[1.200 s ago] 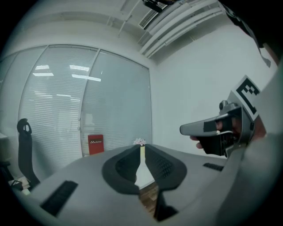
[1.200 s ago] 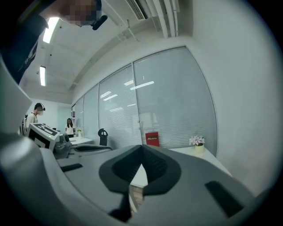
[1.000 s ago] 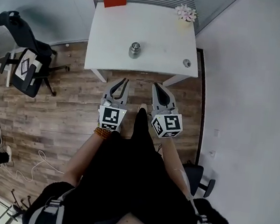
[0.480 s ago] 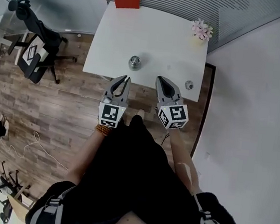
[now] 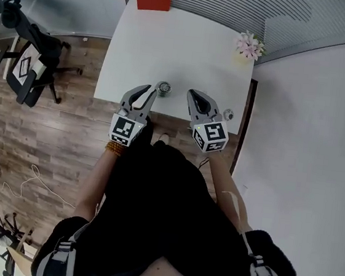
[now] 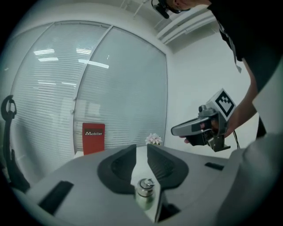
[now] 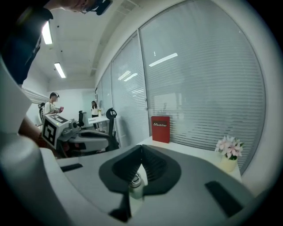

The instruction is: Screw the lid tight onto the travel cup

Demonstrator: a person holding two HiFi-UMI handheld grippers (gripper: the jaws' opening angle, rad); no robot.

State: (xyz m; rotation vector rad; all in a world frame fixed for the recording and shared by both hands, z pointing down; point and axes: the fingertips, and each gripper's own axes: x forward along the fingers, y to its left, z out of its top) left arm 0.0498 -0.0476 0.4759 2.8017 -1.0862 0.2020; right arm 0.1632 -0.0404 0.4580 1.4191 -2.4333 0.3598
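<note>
Jaws of left gripper (image 6: 141,149), just opening, empty; travel cup (image 6: 144,194) just beyond.

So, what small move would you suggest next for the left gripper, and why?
Probably open the left gripper wider and ease it around the travel cup: its jaws, just now opening, show only a narrow gap, and the cup stands ungripped by its tips.

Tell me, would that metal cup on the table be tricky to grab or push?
Probably rigid and a bit slippery: the travel cup looks like shiny metal. Standing upright, it might tip if pushed near its top.
</note>
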